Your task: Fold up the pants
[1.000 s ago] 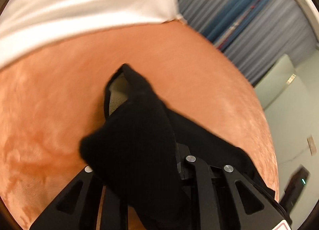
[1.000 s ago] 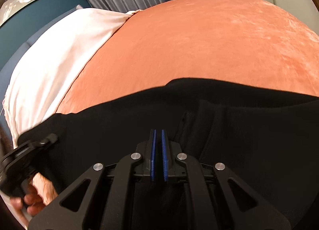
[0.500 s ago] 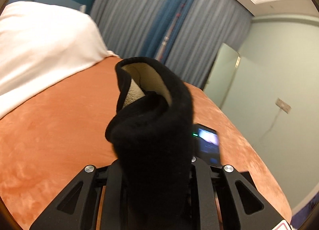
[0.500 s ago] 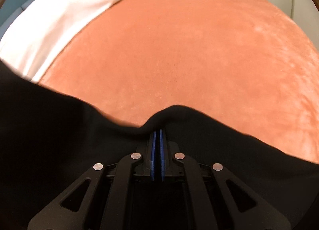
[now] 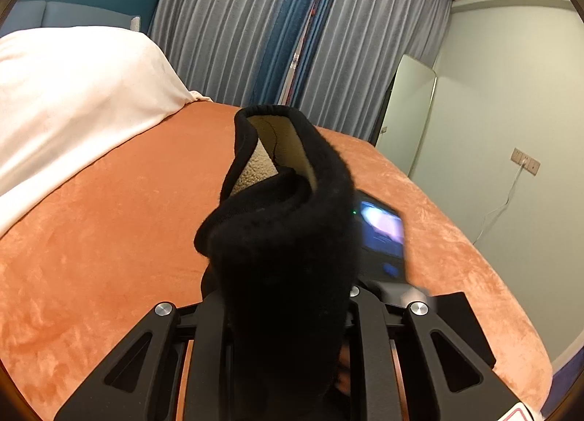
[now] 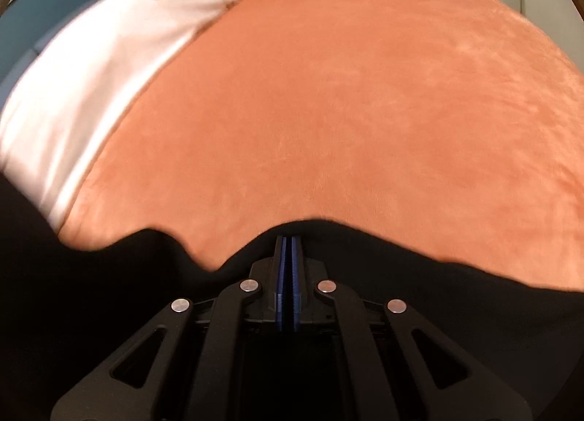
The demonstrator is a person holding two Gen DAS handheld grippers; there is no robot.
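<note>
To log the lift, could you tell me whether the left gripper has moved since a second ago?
Yes: the left gripper, holding the black pants, tilted upward; the curtains now fill its view.

Left tongs [image 5: 288,297] are pointing forward and level, fingers closing on a thick bunch of the pants [image 5: 284,238], fingertips hidden under the fabric. Right tongs [image 6: 288,249] are tilting down toward the bed, blue pads [image 6: 280,275] pressing together with a fabric edge pinched between them, cloth hanging to both sides. Right view is blurring slightly.
</note>
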